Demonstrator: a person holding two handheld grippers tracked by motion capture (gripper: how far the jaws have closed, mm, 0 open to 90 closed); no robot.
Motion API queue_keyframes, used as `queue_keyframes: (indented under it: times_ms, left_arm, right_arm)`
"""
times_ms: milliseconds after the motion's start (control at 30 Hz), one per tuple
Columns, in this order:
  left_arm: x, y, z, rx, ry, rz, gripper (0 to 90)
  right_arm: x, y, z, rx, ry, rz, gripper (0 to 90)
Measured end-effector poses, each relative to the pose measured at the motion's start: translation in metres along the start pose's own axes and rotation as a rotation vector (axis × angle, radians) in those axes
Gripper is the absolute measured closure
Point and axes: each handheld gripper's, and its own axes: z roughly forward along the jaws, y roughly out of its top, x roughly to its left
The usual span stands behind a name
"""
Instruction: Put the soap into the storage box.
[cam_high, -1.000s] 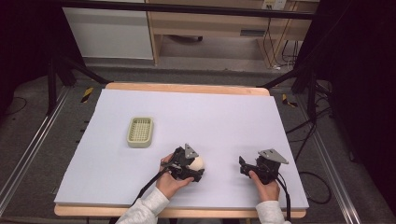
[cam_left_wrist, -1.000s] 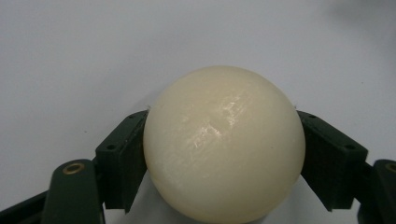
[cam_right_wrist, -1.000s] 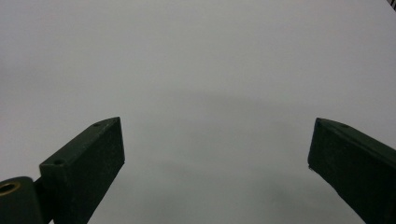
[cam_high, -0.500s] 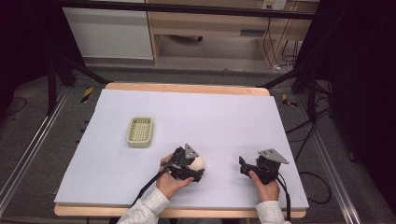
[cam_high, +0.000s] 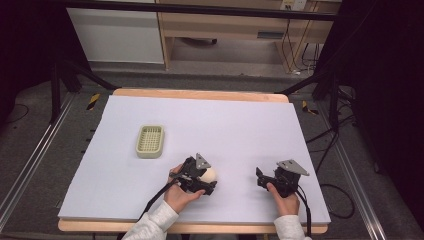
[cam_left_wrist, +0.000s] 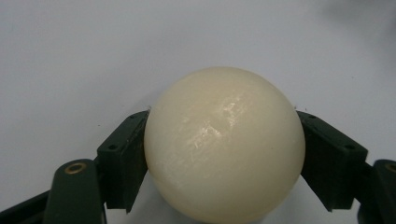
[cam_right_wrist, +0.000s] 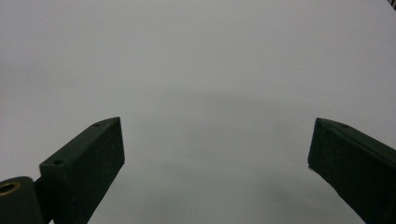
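White bench (cam_high: 240, 125), near edge: left gripper (cam_high: 209, 179) clamped a cream ball (cam_left_wrist: 224, 144) between its jaws; right gripper (cam_high: 259, 177) gaped wide.

Cream glossy ball (cam_left_wrist: 224, 147), round, clamped between left gripper (cam_high: 204, 180) jaws, near table front.

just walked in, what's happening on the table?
A person holds a gripper in each hand at a white-covered table. The left gripper is shut on a cream-coloured ball, one jaw on each side, low over the table near its front edge. The right gripper is open with nothing between its jaws, off to the right. A small pale-green slotted tray sits apart, farther back on the left.
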Motion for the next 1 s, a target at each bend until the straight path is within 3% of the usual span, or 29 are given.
queue_keyframes:
  times_ms: [1000]
  left_arm:
    - [0.029, -0.008, -0.040, -0.019, 0.035, -0.029, 23.9]
  right_arm:
    - [0.000, 0.000, 0.000, -0.002, -0.002, -0.002, 4.2]
